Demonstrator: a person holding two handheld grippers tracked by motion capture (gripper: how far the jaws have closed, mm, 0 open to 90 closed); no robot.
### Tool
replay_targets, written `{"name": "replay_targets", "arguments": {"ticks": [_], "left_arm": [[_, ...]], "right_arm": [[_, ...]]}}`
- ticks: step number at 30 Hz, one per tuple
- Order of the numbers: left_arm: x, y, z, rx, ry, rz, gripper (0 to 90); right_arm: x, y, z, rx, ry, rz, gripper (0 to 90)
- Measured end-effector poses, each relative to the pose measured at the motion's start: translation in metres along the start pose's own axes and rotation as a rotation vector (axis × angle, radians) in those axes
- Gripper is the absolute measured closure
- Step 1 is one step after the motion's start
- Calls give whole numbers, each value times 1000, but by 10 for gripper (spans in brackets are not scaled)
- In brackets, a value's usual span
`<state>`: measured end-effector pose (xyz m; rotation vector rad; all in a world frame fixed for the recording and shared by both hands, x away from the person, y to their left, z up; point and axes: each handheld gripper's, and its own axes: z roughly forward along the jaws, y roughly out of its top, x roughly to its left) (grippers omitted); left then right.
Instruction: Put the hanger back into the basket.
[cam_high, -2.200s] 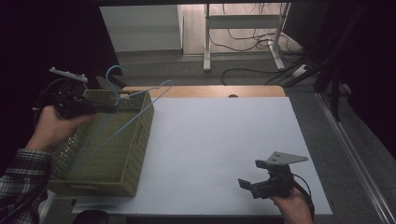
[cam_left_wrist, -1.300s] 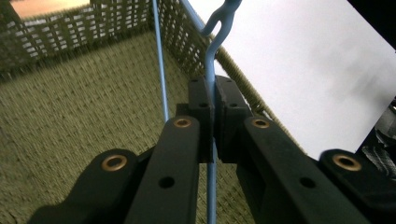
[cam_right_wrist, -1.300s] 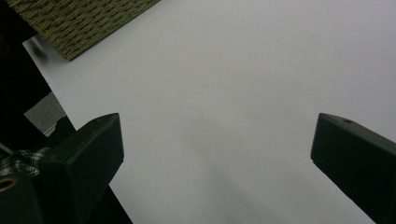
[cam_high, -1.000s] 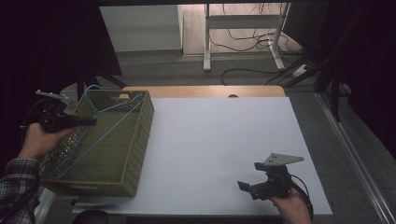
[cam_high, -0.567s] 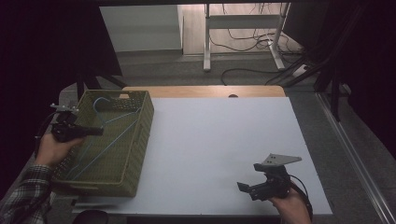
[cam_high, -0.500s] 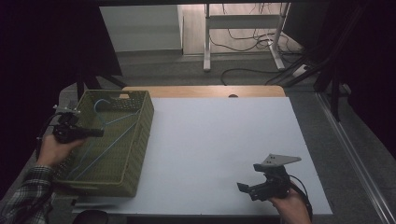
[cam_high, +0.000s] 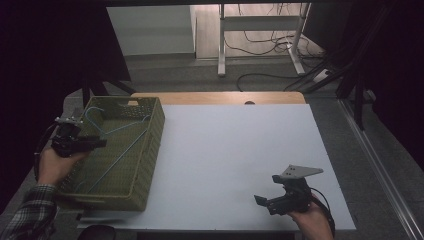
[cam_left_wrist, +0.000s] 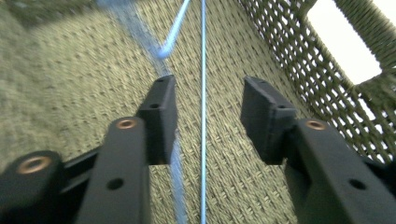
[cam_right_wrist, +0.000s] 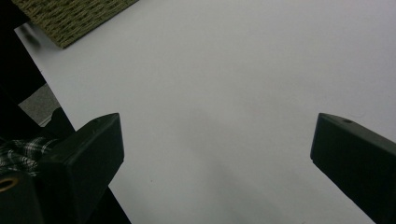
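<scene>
A green woven basket stands at the table's left end with thin blue wire hangers lying inside it. My left gripper hovers over the basket's left side, open. In the left gripper view, one blue hanger wire runs along the basket floor between the parted jaws of the left gripper, touching neither, and a second, blurred wire lies beside it. My right gripper rests low near the table's front right, wide open over bare white table, with nothing between the right gripper's jaws.
The white table top stretches between the basket and the right hand. The basket's netted wall has a handle opening. A basket corner and a plaid sleeve appear in the right gripper view. Floor, cables and a desk frame lie beyond the far edge.
My left gripper carried a blue hanger from above the basket down into it, let go, and drew back left. The hanger now lies in the basket. The right gripper stayed put.
</scene>
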<state>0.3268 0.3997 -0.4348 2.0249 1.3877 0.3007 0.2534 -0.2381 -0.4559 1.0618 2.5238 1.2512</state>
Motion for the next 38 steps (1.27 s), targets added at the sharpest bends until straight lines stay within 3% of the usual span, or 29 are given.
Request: {"name": "replay_targets", "arguments": {"ticks": [3,10,15,20,23,27,32,38], "left_arm": [[-11,-2,-10,-53,-12,1,422],[-64,-12,-32,-215,-104,106,206],[-98,-21,-33,-250,-154,145,92],[-128,-34,-29,-287,-224,158,57],[-140,-41,-25,-289,-239,169,36],[-155,-51,-17,-263,-223,187,31],[-164,-63,-2,-202,-141,228,14],[-161,-64,5,-193,-183,221,9]], "right_arm": [[0,0,-1,-6,-8,-6,23],[0,0,-5,-26,-22,-2,22],[1,0,-10,-48,-41,-1,12],[0,-2,-15,-59,-55,-1,2],[-1,-4,-18,-73,-67,2,0],[-2,-7,-22,-88,-88,6,0],[-6,-11,-23,-91,-100,19,0],[-7,-13,-16,-62,-101,9,0]]}}
